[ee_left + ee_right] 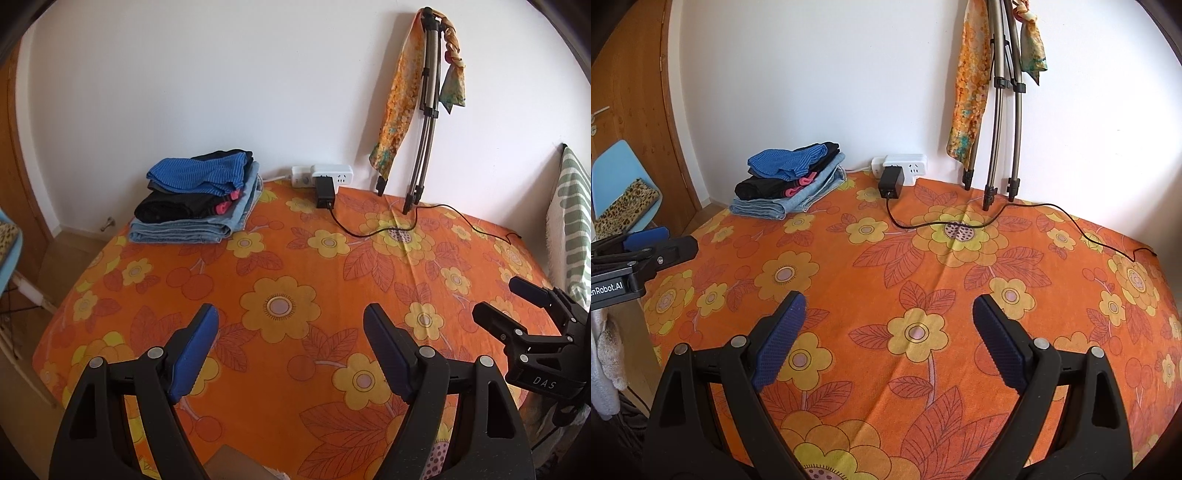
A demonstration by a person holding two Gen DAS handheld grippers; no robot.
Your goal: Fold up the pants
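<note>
Floral tablecloth [280, 258], folded pants stack [195, 195] far-left, long axis leftward, both grippers spread

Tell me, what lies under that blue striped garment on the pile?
Beneath the blue striped garment sits a folded black garment with pink trim, then folded light-blue denim jeans on the orange flowered tablecloth. Any layers between are covered.

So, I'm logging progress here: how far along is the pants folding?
Done: a stack of folded clothes sits at the far corner of the tablecloth, jeans at the bottom, blue striped piece on top. In hand: nothing; the left gripper and right gripper are both open and empty. Left: no unfolded pants are in view, so whether more remain cannot be told.
</note>
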